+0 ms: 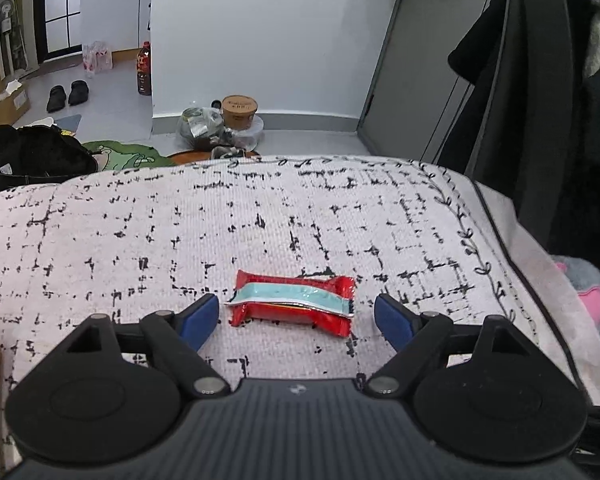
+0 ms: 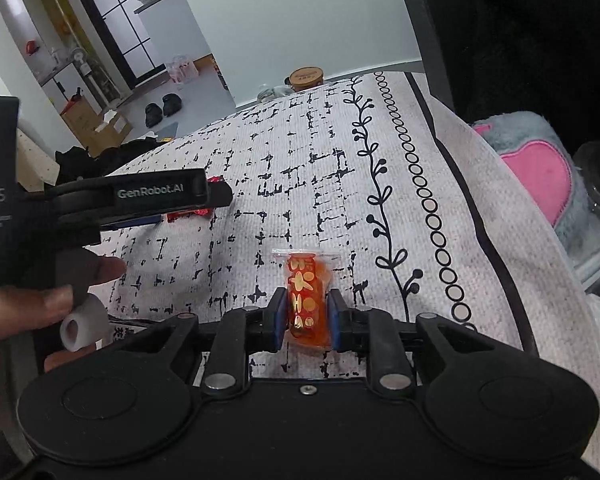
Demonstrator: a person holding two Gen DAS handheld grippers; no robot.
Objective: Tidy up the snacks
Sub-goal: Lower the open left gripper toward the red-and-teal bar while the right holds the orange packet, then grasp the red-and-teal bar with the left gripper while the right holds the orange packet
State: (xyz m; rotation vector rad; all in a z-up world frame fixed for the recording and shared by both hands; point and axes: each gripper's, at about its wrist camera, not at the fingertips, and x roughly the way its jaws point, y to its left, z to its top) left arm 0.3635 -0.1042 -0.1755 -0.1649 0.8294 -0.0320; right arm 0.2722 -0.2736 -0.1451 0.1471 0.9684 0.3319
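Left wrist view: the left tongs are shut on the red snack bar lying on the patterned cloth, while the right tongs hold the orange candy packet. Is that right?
Not quite. In the left wrist view the left tongs stand open around the red snack bar, their blue pads clear of both its ends. The rest holds: the bar lies on the patterned cloth, and the right tongs hold the orange candy packet.

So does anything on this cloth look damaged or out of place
One thing: the red snack bar lying on the patterned cloth seems to have its back seam flap peeled up, showing a pale blue strip. Whether the wrapper is actually open I cannot tell. Nothing looks spilled.
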